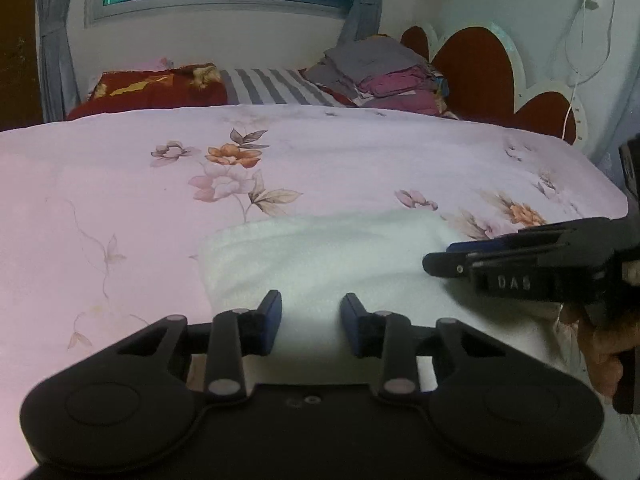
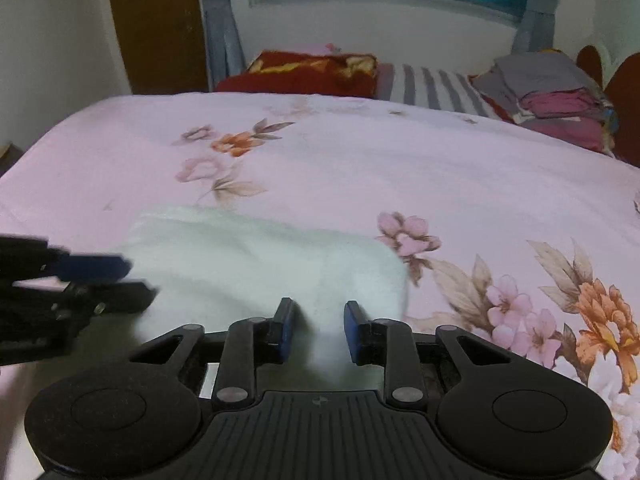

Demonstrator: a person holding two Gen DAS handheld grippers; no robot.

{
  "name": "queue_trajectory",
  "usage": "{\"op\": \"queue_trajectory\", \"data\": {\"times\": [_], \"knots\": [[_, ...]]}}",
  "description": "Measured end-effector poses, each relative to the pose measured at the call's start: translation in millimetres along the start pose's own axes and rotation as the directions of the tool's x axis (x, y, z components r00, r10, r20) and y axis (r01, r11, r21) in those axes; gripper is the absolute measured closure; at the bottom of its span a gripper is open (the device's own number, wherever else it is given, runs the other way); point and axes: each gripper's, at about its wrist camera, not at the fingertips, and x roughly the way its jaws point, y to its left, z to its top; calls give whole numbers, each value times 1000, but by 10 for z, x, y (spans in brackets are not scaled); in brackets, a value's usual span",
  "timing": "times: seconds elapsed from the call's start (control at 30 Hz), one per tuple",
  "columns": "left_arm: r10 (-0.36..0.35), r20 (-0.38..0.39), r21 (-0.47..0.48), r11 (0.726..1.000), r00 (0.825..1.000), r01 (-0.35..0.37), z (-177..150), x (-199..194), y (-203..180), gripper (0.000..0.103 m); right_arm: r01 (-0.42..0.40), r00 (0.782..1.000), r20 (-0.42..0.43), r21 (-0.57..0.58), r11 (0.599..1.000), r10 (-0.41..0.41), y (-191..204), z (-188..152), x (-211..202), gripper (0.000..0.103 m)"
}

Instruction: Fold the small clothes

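Observation:
A white fluffy cloth (image 1: 320, 264) lies folded on the pink floral bedsheet (image 1: 120, 200); it also shows in the right wrist view (image 2: 256, 264). My left gripper (image 1: 311, 320) is open and empty, its blue-padded fingers just above the cloth's near part. My right gripper (image 2: 319, 326) is open and empty over the cloth's near right part. Each gripper shows in the other's view: the right one (image 1: 444, 258) at the cloth's right edge, the left one (image 2: 136, 280) at the cloth's left side.
At the back of the bed lie a red floral blanket (image 1: 156, 88), a grey striped sheet (image 1: 276, 86) and a stack of folded clothes (image 1: 384, 72). A red scalloped headboard (image 1: 480, 68) stands at the right. A window with grey curtains is behind.

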Motion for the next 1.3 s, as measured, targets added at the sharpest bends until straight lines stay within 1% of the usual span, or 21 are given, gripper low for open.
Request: {"op": "queue_trajectory", "data": {"times": [0.03, 0.13, 0.17, 0.23, 0.27, 0.33, 0.47, 0.53, 0.57, 0.63, 0.7, 0.8, 0.87, 0.9, 0.97, 1.03, 1.07, 1.1, 1.17, 1.23, 1.3], "knots": [[9, -4, 15, 1000, 1000, -9, 4, -10, -29, 70, -10, 1000, -4, 25, 1000, 10, -42, -7, 17, 76], [5, -10, 10, 1000, 1000, -5, 22, -33, -24, 70, 14, 1000, -9, -14, 1000, -14, 15, 7, 29, 76], [5, -10, 4, 1000, 1000, -5, 36, -87, -18, 73, 17, 1000, -10, -17, 1000, -18, 24, 7, 28, 76], [-11, 34, 14, 1000, 999, 11, 33, -312, -30, 74, 30, 1000, -3, -11, 999, -30, 28, 16, -98, 76], [-18, 48, 17, 1000, 999, 17, 7, -390, -56, 74, 27, 999, 27, -18, 999, -26, 49, 7, -225, 76], [-42, 55, 25, 999, 998, 41, -89, -484, -124, 74, -30, 997, 72, -35, 999, 32, 93, -44, -504, 76], [-45, 8, 39, 998, 999, 45, -254, -325, -249, 75, -88, 995, 36, -146, 985, 94, 266, -283, -647, 77], [-43, 19, 23, 999, 999, 42, -296, -291, -255, 75, 9, 1000, 22, -186, 982, -5, 291, -388, -515, 77], [-42, 23, 10, 999, 999, 42, -304, -292, -247, 75, 32, 999, 26, -160, 987, -28, 249, -405, -471, 76], [-39, 24, -18, 999, 999, 39, -302, -379, -243, 77, 44, 999, 32, -100, 994, -41, 190, -379, -444, 76], [-41, 40, -20, 999, 998, 42, -342, -528, -247, 77, 50, 998, 31, -103, 993, -47, 241, -355, -494, 76], [-38, 51, -33, 999, 998, 40, -465, -682, -219, 77, -11, 998, 67, -121, 993, 19, 292, -419, -778, 76], [-41, 55, -47, 998, 998, 43, -533, -702, -200, 77, -71, 996, 44, -153, 986, 78, 340, -507, -872, 76], [-32, 48, -53, 998, 998, 35, -564, -693, -201, 77, -91, 995, 31, -185, 979, 99, 365, -568, -870, 76], [-18, 48, -56, 998, 999, 21, -579, -705, -239, 77, -15, 1000, 17, -216, 976, 20, 383, -612, -759, 77], [14, 48, -41, 999, 999, -12, -598, -748, -308, 77, 12, 1000, 25, -136, 991, -9, 248, -580, -651, 77], [31, 46, -43, 999, 998, -29, -623, -785, -339, 77, 72, 997, 43, -121, 990, -68, 210, -561, -625, 76], [41, 44, -49, 998, 998, -39, -654, -828, -359, 77, 88, 995, 48, -97, 991, -84, 163, -548, -622, 76], [66, 44, -61, 996, 997, -63, -758, -947, -379, 77, 52, 998, 43, -24, 998, -51, 80, -548, -729, 76], [90, 37, -81, 993, 995, -86, -861, -1041, -400, 77, 34, 996, 86, -46, 998, -30, 89, -616, -953, 76], [109, 42, -112, 988, 993, -104, -984, -1172, -441, 77, 10, 997, 79, -51, 999, -6, 51, -721, -1146, 76]]}}
